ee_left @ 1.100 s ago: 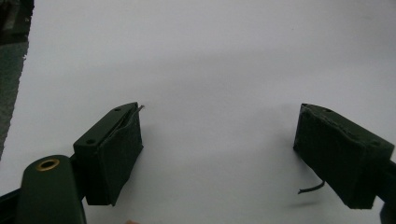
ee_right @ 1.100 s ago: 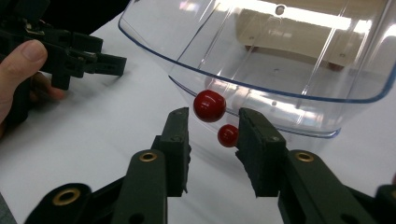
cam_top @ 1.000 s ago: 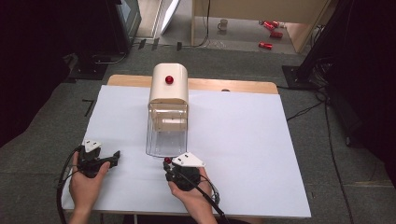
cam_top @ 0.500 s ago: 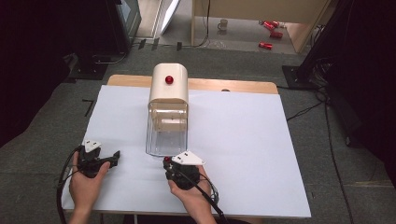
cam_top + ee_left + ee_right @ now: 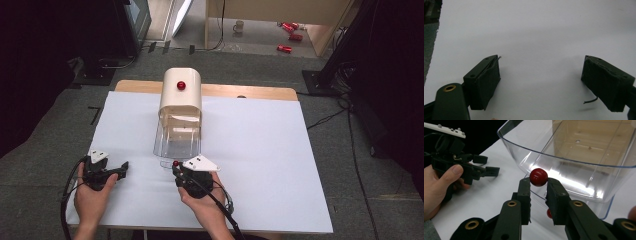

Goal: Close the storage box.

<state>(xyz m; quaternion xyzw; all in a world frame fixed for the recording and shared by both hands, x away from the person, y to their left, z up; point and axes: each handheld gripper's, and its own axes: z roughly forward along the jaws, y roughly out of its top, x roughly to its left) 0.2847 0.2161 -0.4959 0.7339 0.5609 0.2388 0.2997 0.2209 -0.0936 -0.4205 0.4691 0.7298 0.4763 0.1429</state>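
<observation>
A cream box with a red knob on top stands at the middle of the white table. A clear plastic cover hangs open from its front. At the cover's near edge is a second red knob, and my right gripper is shut on it, one pad on each side. My left gripper rests low over the white surface at the front left, jaws wide open and empty. It also appears in the right gripper view.
The table's wooden back edge lies behind the box. Black cables trail from both grippers toward the front edge. On the floor beyond stand a mug, red cans and black stands at both sides.
The right hand has shifted only slightly, with the red knob between its jaws. The left hand has kept still.
</observation>
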